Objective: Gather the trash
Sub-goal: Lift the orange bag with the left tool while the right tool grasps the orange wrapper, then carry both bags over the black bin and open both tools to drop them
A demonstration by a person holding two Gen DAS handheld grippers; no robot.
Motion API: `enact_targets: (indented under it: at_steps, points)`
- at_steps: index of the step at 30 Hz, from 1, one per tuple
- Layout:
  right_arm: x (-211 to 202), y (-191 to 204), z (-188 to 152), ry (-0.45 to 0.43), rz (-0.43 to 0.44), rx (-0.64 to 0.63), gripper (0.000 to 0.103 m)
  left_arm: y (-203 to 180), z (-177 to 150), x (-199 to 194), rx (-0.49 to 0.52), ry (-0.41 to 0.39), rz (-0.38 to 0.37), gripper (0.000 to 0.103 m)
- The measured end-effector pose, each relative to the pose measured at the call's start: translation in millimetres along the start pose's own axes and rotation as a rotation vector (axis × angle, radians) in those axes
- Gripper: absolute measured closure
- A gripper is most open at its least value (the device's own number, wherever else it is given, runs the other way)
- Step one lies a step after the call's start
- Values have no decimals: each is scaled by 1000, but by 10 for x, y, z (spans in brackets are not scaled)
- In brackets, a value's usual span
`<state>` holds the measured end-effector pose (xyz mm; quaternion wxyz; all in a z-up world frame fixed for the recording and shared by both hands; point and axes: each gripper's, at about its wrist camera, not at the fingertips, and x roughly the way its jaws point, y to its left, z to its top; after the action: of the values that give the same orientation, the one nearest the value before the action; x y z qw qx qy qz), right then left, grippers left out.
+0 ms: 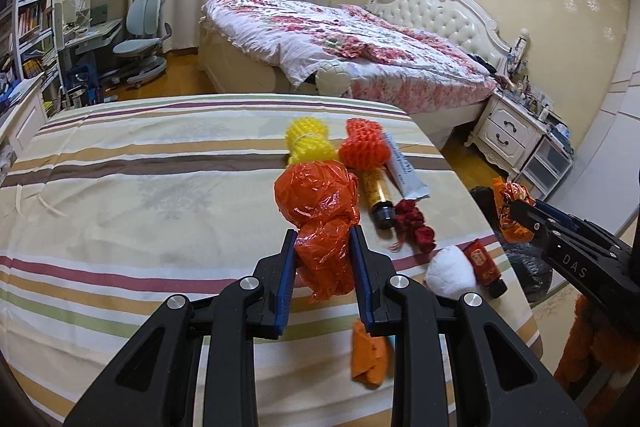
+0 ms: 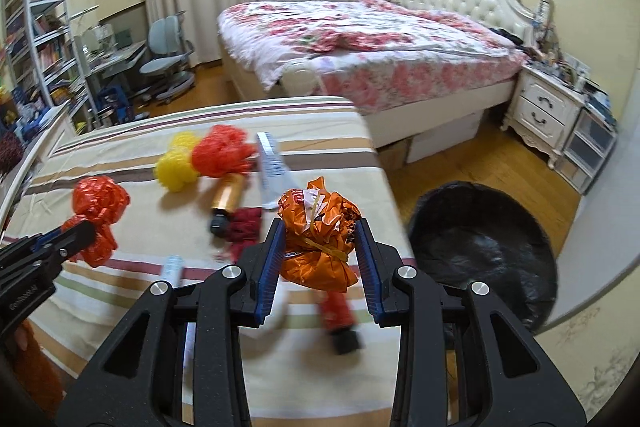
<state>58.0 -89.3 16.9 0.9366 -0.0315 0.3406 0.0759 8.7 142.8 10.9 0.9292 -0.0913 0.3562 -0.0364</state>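
Nearest, the left gripper [image 1: 323,247] has its jaws closed on a crumpled red-orange plastic bag [image 1: 318,215], held over the striped bedspread [image 1: 120,187] near its right edge. The right gripper [image 2: 320,247] pinches an orange wrapper bundle [image 2: 318,235] tied with yellow string, raised at the bedspread's right edge beside the black-lined trash bin [image 2: 484,251] on the floor. Along that edge lie a white wad [image 1: 450,271], a red tube [image 1: 484,263], dark red scraps [image 1: 414,225], a gold tube [image 1: 378,197] and a white tube [image 1: 402,165]. Farther back sit yellow [image 1: 308,141] and orange net puffs [image 1: 362,145].
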Motion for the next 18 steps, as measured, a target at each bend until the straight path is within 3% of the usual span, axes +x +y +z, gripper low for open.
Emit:
enact_targets:
  at_steps: [10,18]
  points:
    - [-39,-888,-159,-18,-145,124,68,-893,69,137,134,-10,-118,76]
    - [57,-1416,-295,-4,-186,193,68,-1538,67,459,211,20,-175,76]
